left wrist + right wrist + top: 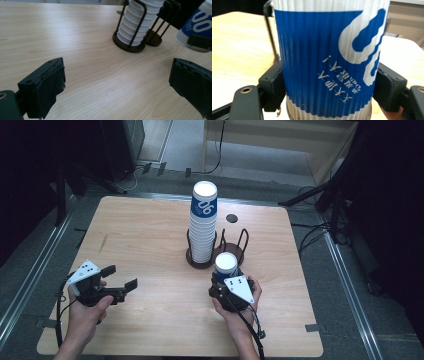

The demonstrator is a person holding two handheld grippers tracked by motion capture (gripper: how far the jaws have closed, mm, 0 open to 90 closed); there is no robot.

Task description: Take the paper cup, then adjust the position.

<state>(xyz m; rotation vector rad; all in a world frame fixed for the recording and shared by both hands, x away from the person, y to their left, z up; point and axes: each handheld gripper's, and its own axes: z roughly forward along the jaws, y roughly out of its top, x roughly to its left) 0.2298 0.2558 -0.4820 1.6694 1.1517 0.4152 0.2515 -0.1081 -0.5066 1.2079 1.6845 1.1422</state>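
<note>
A blue and white ribbed paper cup (226, 264) is held bottom-up near the table's front middle, with my right gripper (225, 277) shut on its sides. In the right gripper view the cup (324, 57) stands between both black pads (272, 85), its print upside down. It also hangs at the right edge of the left gripper view as a blue cup (197, 25). My left gripper (120, 277) hovers at the front left, jaws open and holding nothing. Its pads (47, 82) stand wide apart over bare wood.
A tall stack of inverted cups (203, 222) sits in a black wire holder (192, 260) at the table's centre. A second wire holder (235, 244) stands just right of it, behind the held cup. A round hole (231, 218) lies farther back. Light wooden tabletop (150, 235).
</note>
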